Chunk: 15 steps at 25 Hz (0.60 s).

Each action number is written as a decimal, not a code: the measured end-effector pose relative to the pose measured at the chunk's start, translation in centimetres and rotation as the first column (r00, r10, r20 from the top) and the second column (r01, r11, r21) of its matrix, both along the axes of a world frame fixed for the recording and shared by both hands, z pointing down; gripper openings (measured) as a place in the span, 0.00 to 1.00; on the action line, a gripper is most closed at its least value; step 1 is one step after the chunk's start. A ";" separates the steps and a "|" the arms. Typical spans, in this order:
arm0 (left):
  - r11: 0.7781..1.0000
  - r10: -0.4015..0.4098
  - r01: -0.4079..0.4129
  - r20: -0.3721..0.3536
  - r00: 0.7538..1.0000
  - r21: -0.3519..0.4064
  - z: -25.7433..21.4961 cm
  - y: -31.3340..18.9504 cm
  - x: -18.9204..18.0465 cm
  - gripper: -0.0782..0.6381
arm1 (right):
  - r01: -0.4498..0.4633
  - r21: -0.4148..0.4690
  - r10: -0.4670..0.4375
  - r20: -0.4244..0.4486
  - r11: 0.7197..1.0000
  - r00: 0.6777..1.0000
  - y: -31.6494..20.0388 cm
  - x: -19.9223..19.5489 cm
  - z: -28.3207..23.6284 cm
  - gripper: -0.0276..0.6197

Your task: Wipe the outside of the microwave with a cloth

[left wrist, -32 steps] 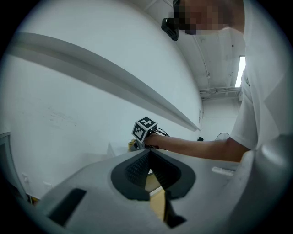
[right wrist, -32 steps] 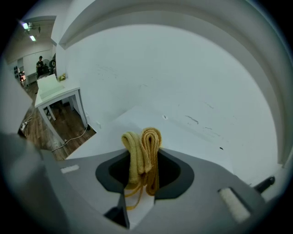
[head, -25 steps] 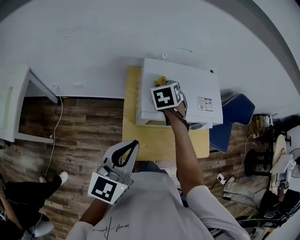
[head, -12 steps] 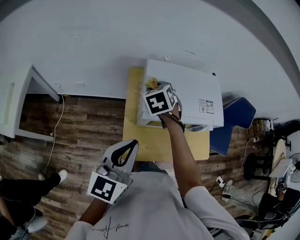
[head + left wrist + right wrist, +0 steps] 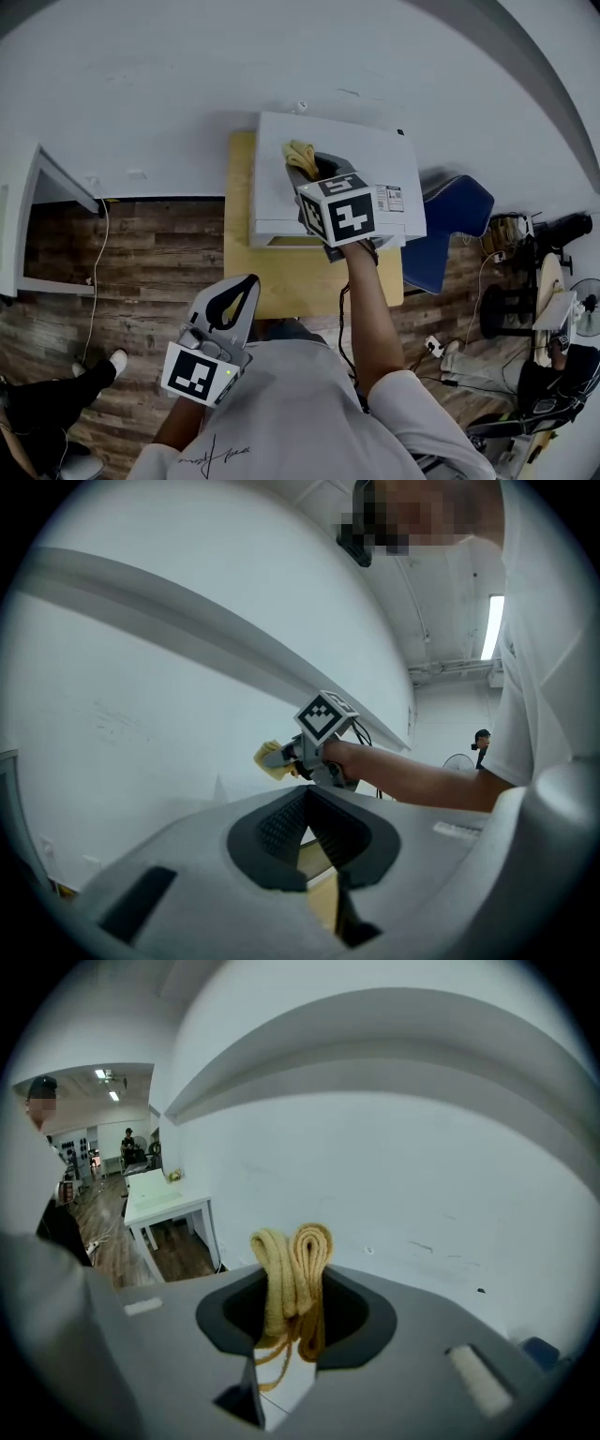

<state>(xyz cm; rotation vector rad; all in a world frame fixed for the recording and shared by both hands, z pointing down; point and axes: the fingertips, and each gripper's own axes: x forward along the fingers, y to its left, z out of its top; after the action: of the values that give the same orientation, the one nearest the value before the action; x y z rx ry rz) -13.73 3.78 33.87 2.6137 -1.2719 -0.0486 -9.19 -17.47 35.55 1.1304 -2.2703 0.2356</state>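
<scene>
Microwave [image 5: 375, 173] sits on the tabletop [image 5: 281, 281]. Our right hand-held gripper [image 5: 305, 172] pinches the yellow cloth [image 5: 298, 153] over its top, the left hand-held gripper [image 5: 232, 298] pressed together, empty. Wiping seems underway; front and sides probably remain.

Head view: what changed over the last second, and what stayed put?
The right gripper, jaws shut on the yellow cloth, slid it left across the microwave top, then back right. The left gripper stayed low, jaws shut and empty; the microwave stayed on the table.
</scene>
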 end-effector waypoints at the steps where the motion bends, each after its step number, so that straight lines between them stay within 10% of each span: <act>1: 1.000 0.014 -0.014 -0.003 1.000 0.004 -0.1 -0.1 0.6 0.10 | -0.017 0.021 0.017 0.016 1.000 1.000 -0.1 1.4 -0.9 0.23; 15: 0.995 0.097 -0.097 0.004 0.995 -0.002 -0.1 -1.7 6.9 0.10 | -0.267 -0.005 0.265 -0.106 0.964 0.958 -1.3 23.9 -1.0 0.23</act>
<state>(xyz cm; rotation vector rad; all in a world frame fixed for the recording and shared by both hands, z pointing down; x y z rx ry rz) -6.85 2.08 33.78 2.6712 -1.1442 -0.0251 14.76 -18.76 34.56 1.4050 -2.0176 0.2958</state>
